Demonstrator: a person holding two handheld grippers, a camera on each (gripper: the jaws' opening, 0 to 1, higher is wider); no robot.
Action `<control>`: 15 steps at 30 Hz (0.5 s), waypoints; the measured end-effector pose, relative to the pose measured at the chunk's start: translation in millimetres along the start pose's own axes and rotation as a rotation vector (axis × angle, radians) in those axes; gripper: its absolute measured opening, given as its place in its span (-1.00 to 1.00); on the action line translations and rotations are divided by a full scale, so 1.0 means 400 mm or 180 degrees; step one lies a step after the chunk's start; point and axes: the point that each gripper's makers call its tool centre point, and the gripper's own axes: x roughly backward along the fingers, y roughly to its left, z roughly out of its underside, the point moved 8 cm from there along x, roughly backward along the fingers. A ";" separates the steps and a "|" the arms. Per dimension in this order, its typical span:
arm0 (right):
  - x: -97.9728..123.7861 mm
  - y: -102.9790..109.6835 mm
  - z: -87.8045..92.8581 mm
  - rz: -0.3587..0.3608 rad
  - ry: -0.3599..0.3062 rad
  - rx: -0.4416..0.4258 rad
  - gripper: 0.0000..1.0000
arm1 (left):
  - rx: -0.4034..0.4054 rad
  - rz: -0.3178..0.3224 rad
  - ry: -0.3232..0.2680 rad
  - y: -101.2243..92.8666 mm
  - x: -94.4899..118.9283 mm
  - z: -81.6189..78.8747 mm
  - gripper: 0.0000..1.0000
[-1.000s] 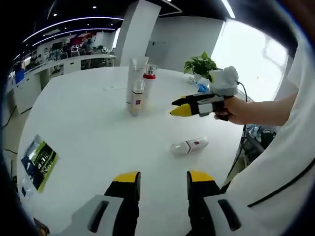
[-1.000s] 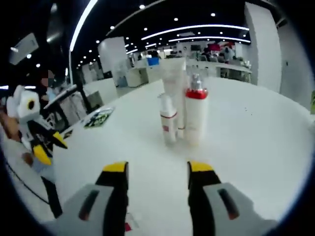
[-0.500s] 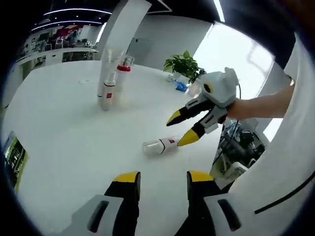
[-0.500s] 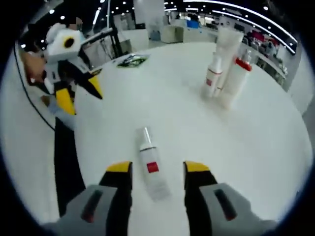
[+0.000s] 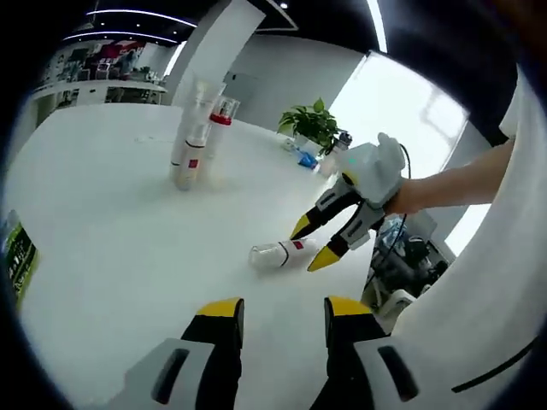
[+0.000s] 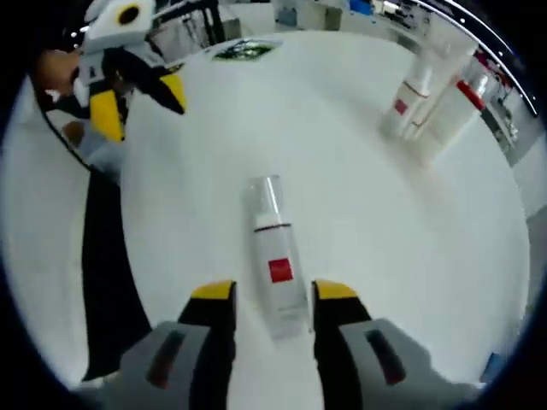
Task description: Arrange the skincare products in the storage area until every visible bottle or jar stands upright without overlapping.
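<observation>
White bottle [image 6: 275, 265], red label

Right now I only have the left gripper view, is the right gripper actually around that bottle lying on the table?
Observer: Yes. In the right gripper view the lying bottle sits between the open right gripper, base end inward.
Operator: Which way does its cap point?
Observer: Away from the gripper, its clear cap toward the left gripper.
Operator: Is it squeezed yet?
Observer: No, there are gaps on both sides. The standing bottles stay upright, well apart.
</observation>
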 end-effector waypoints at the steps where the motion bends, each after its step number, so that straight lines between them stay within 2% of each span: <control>1: -0.005 0.003 -0.006 -0.0001 0.0010 0.0024 -0.35 | 0.0004 0.0004 -0.0003 0.003 0.005 0.003 -0.23; 4: -0.008 0.005 -0.018 0.0010 0.0024 0.0028 -0.37 | 0.0035 0.0019 -0.0039 0.010 0.027 0.006 -0.23; 7: -0.014 0.005 -0.024 0.0013 0.0035 -0.0081 -0.39 | 0.0089 0.0016 -0.0096 0.025 0.046 0.011 -0.23; 15: -0.025 0.001 -0.016 0.0029 0.0071 -0.0222 -0.50 | 0.0197 -0.0058 -0.0196 0.048 0.055 0.007 -0.24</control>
